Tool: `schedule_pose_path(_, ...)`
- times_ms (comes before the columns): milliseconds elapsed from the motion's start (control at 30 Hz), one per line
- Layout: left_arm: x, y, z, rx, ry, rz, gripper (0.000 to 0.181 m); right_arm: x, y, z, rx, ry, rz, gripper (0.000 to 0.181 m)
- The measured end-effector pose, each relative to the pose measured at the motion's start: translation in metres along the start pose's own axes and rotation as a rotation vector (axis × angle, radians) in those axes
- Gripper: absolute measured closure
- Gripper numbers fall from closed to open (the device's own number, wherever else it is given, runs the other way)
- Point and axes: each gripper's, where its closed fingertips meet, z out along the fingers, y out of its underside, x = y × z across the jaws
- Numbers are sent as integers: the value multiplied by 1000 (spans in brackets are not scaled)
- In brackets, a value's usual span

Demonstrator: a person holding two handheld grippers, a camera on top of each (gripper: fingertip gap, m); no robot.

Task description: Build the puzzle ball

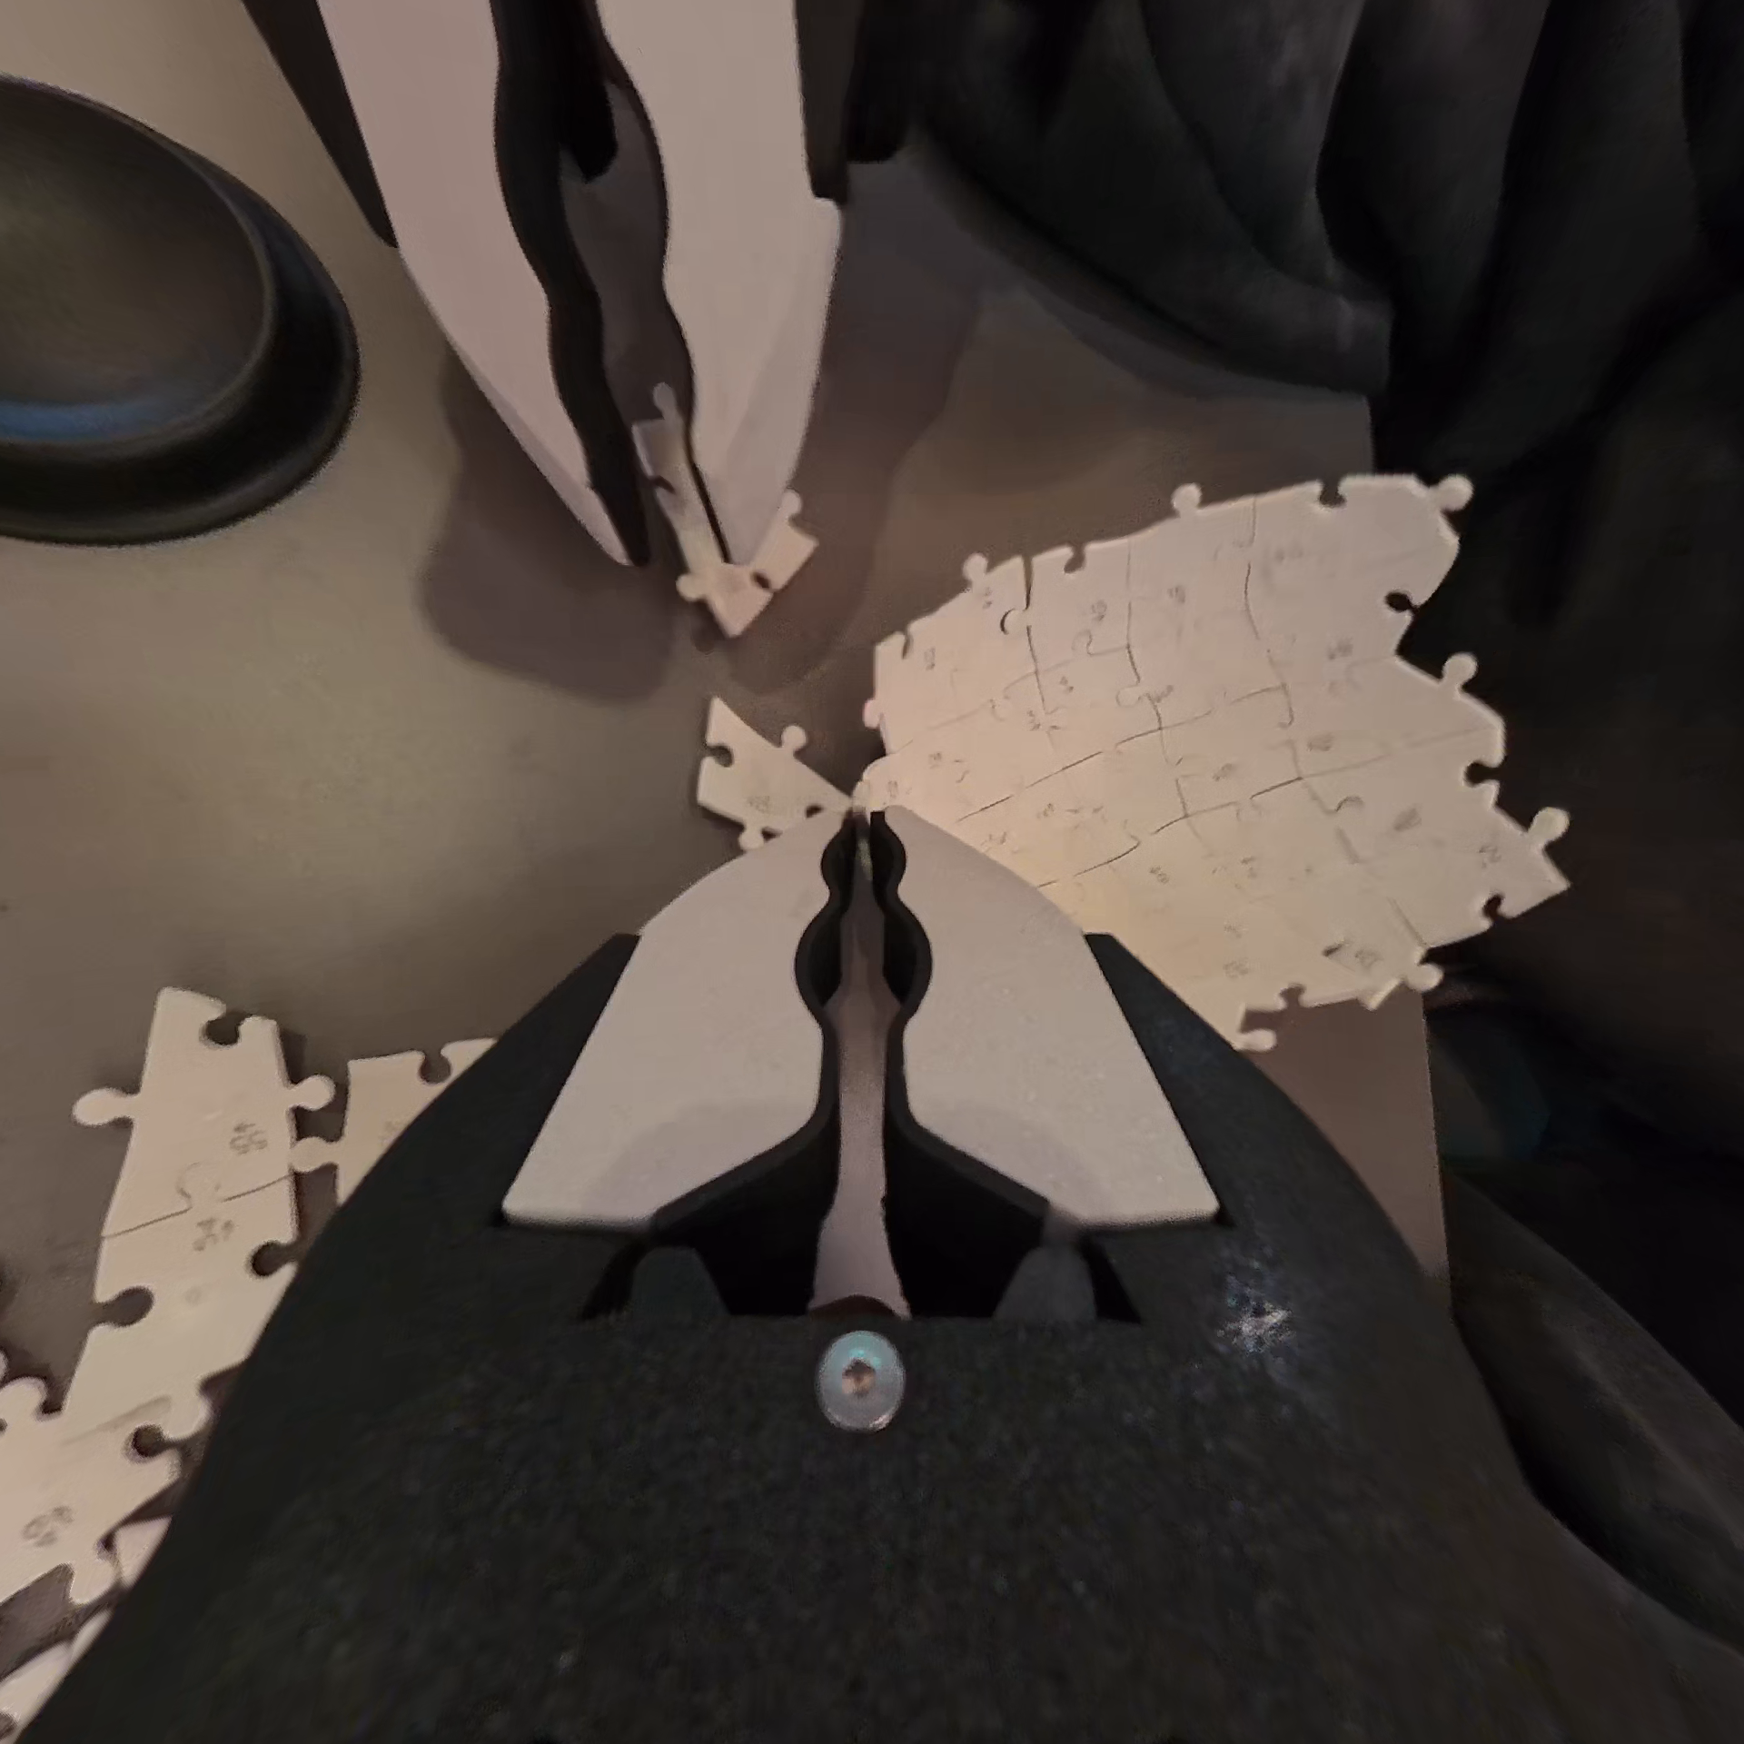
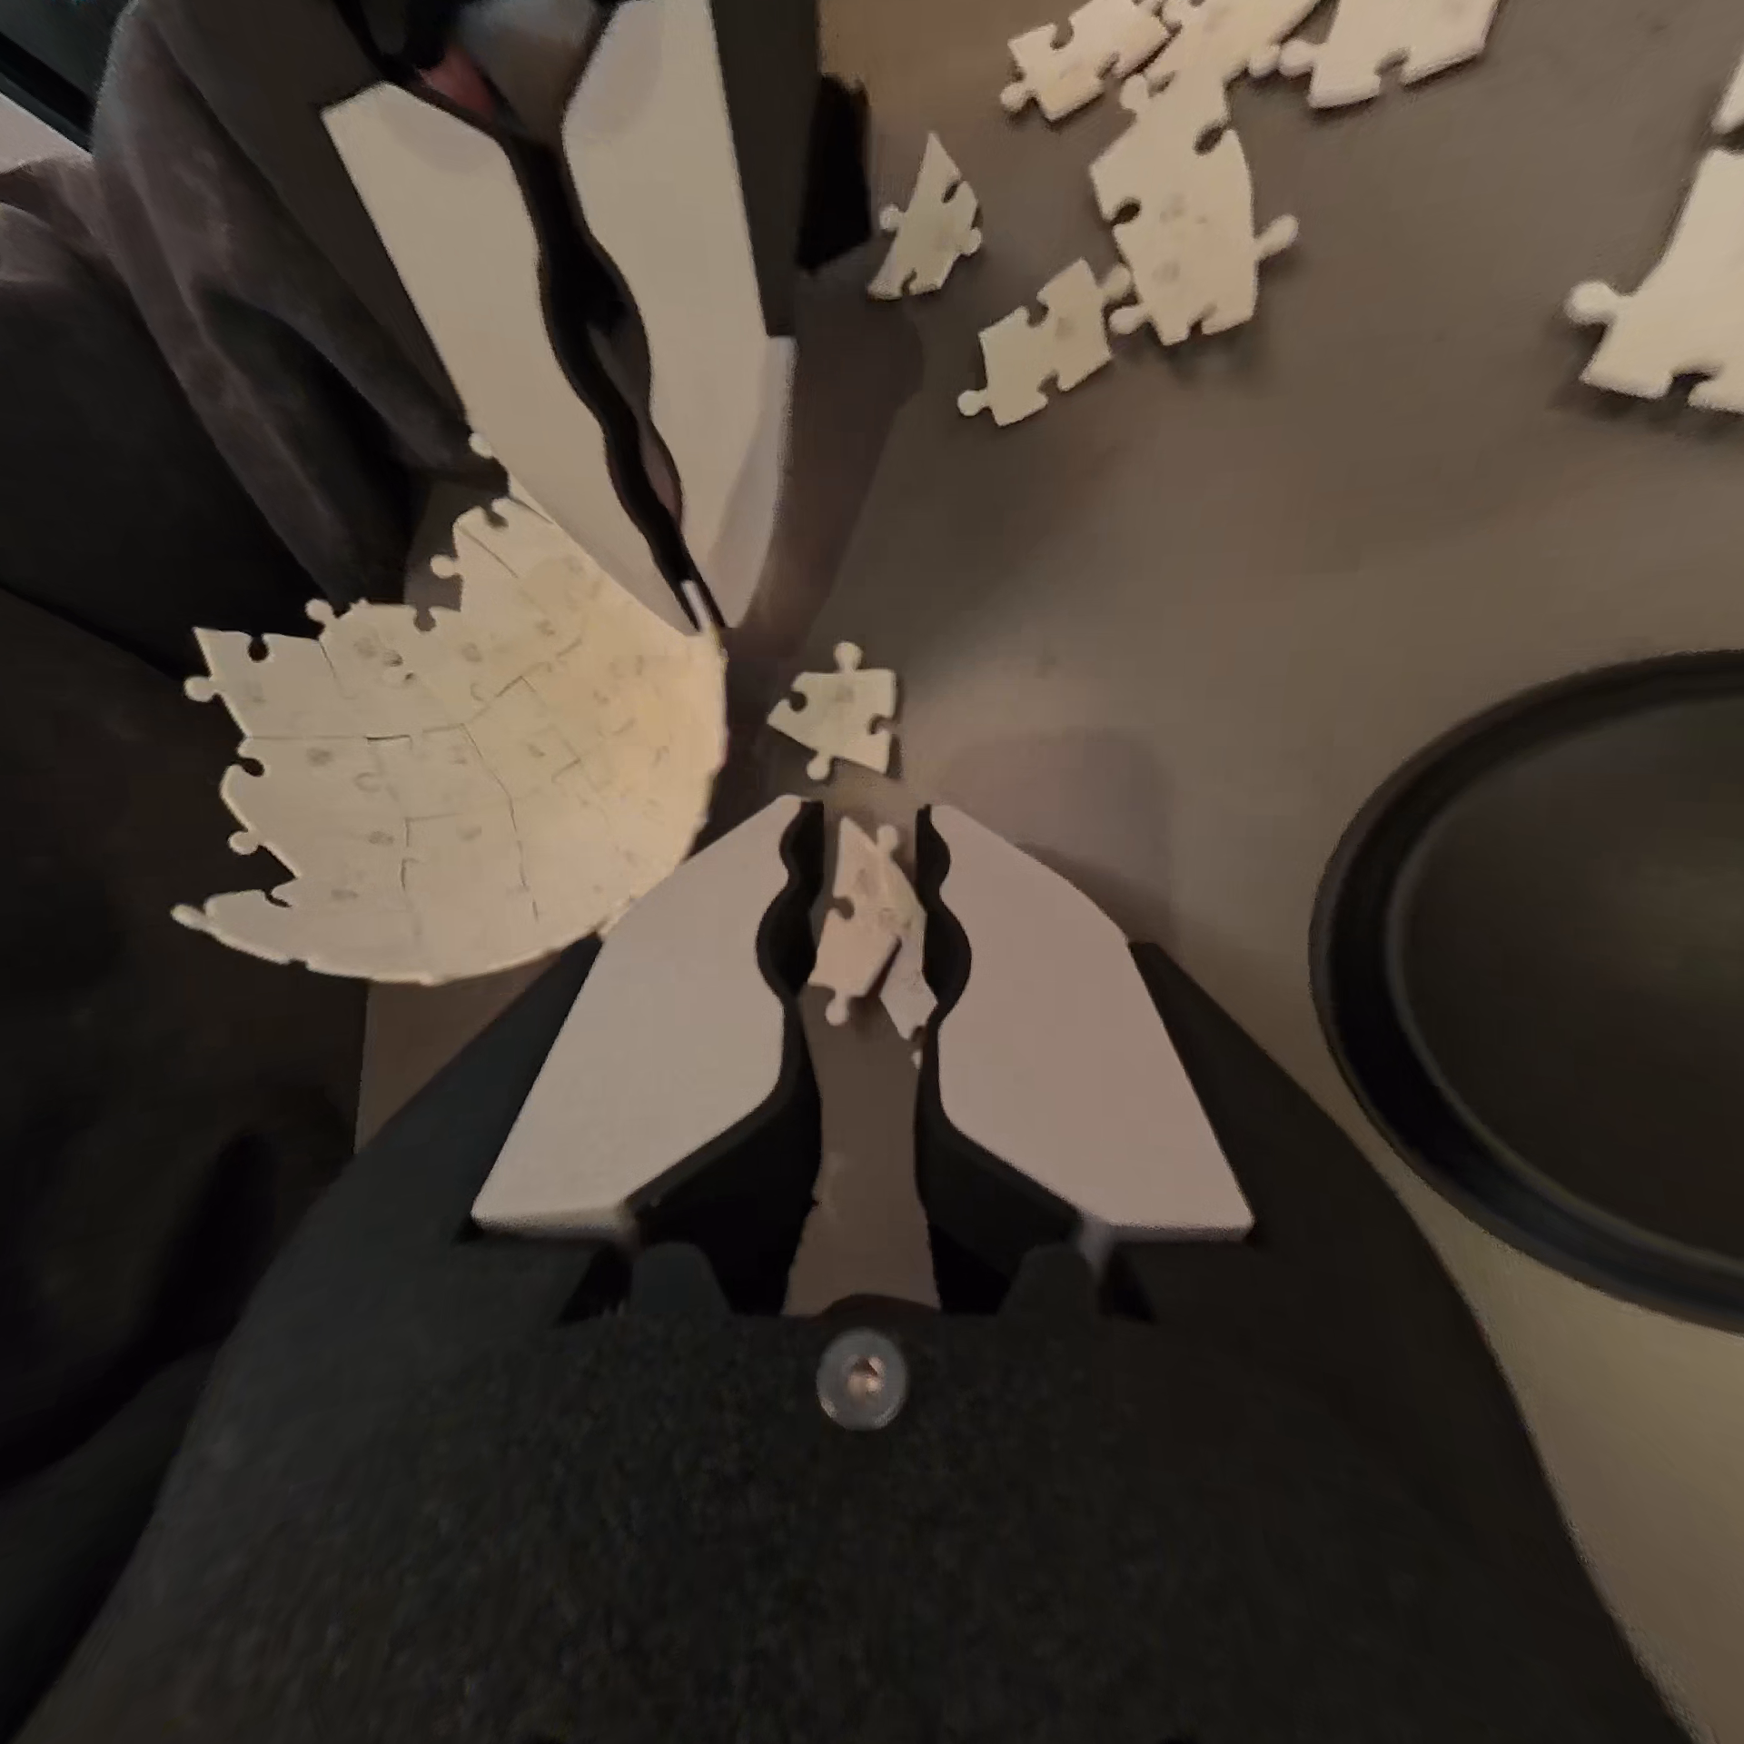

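Left wrist view shows the left gripper (image 1: 861, 819) reaching forward over the grey worktop (image 1: 283, 717), its fingers pinched nearly together on the edge of the curved, partly built puzzle shell (image 1: 1208, 764). This shell of joined cream pieces fans out to the right of the fingertips, past the worktop's edge and in front of dark fabric (image 1: 1416, 236). A single loose piece (image 1: 760, 788) lies just left of the fingertips, touching or almost touching the shell's corner.

Opposite, the right gripper (image 1: 703, 557) comes down from above at a tilt, its fingers at a narrow gap around a small joined pair of pieces (image 1: 746, 576) that sticks out below the tips. In the right wrist view that pair (image 2: 868, 920) sits slanted between the fingers of the right gripper (image 2: 868, 821), with the shell (image 2: 472, 783) to the left and the loose piece (image 2: 840, 708) just ahead.

A black round dish (image 1: 142, 359) rests on the worktop at the far left. Short joined strips of pieces (image 1: 203, 1189) lie beside the left gripper's body, and more scattered pieces (image 2: 1180, 236) lie farther off.
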Motion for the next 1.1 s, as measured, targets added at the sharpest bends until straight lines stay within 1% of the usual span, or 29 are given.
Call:
schedule_pose_path(133,5,7,-4,-30,19,2,179,10,-4,-7,16,94,-48,161)
schedule_pose_path(200,9,12,-6,-49,36,2,179,3,-11,-10,34,97,-96,157)
schedule_pose_path(267,10,15,-9,-54,48,-2,179,-11,-11,0,-34,63,-191,157)
schedule_pose_path(300,10,16,-10,-57,49,-7,179,-12,-10,8,-83,71,-246,157)
schedule_pose_path(367,9,19,-12,-56,53,-18,179,2,-6,23,-166,130,-320,157)
schedule_pose_path(400,8,20,-13,-58,54,-23,179,5,-5,29,-178,120,-322,157)
schedule_pose_path(500,6,21,-12,-61,58,-39,179,-8,-7,36,-139,-11,-262,162)
schedule_pose_path(600,6,21,-12,-61,55,-33,179,3,-4,36,-148,59,-295,161)
schedule_pose_path(833,6,22,-13,-60,58,-38,179,-12,8,40,-177,158,-364,164)
schedule_pose_path(1000,6,24,-13,-61,64,-46,179,-13,4,38,-141,202,-372,163)
schedule_pose_path(1033,6,24,-13,-62,66,-48,179,-10,0,37,-118,225,-382,161)
schedule_pose_path(1100,6,24,-13,-65,66,-48,179,-7,-8,37,-75,259,-408,151)
